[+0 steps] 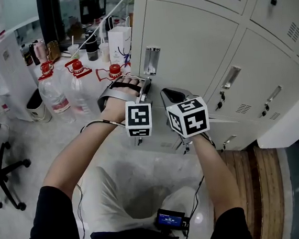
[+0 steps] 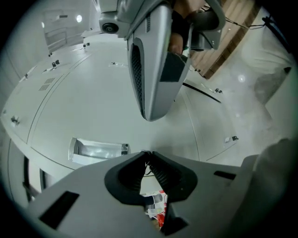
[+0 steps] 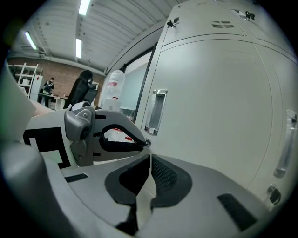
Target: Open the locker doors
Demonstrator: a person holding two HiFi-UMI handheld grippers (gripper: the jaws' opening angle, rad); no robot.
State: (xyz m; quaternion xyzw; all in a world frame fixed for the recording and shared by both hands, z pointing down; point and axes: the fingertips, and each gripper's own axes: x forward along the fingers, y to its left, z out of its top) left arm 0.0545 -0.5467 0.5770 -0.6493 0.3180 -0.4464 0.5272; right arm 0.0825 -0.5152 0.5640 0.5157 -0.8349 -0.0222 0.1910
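Nothing legible anywhere right now. The two marker cubes [image 1: 139, 119] [image 1: 189, 118] carry only black-and-white square patterns, no letters. Labels on the water bottles [image 1: 54, 96] are too small to read. The little screen [image 1: 170, 219] glows blue, characters unreadable. The locker doors [image 1: 194, 38] show no print I can make out.

**Desk:** Where are the arms?

**Photographer:** In the head view, the bare left forearm [image 1: 84, 149] and bare right forearm [image 1: 213, 173] rise from the lower edge to centre frame, wrists side by side.

**Desk:** And the jaws?

**Photographer:** The ribbed black pads of the grey two-jaw left gripper [image 2: 148, 153] meet at their tips. The grey two-jaw right gripper [image 3: 150, 157] is pressed together, empty.
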